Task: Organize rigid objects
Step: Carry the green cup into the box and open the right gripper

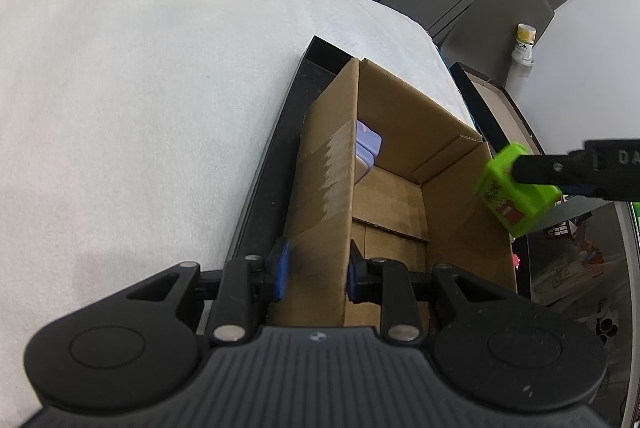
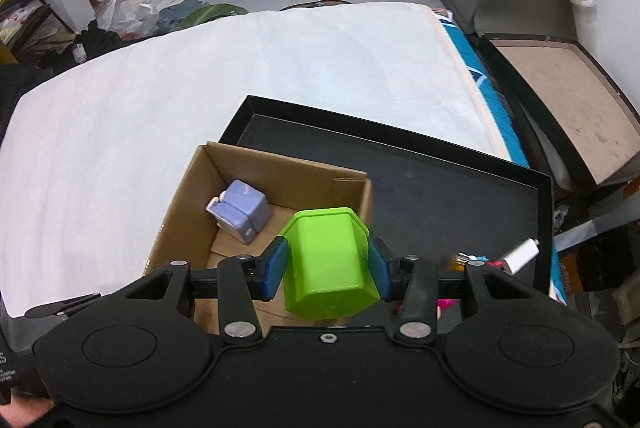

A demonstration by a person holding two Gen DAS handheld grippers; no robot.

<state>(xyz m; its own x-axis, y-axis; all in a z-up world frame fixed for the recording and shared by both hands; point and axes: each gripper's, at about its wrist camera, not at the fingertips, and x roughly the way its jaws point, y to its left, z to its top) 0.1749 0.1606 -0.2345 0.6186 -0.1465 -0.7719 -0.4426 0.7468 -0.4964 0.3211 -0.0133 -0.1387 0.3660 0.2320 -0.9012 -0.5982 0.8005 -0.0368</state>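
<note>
Pinching the light, stiff, slick green plastic container [image 2: 330, 260] across its flat sides, my right gripper [image 2: 327, 268] hovers above the brown cardboard box [image 2: 184, 208]; my left gripper [image 1: 316, 268] clamps its wall.

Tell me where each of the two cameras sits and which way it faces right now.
Left wrist view: on the left gripper, looking steeply down along its fingers, shut on the cardboard box wall; the right gripper reaches in from the right.
Right wrist view: on the right gripper, looking down at the green container it grips above the box.
Shared: box, green container, purple item, black tray, white cloth.
</note>
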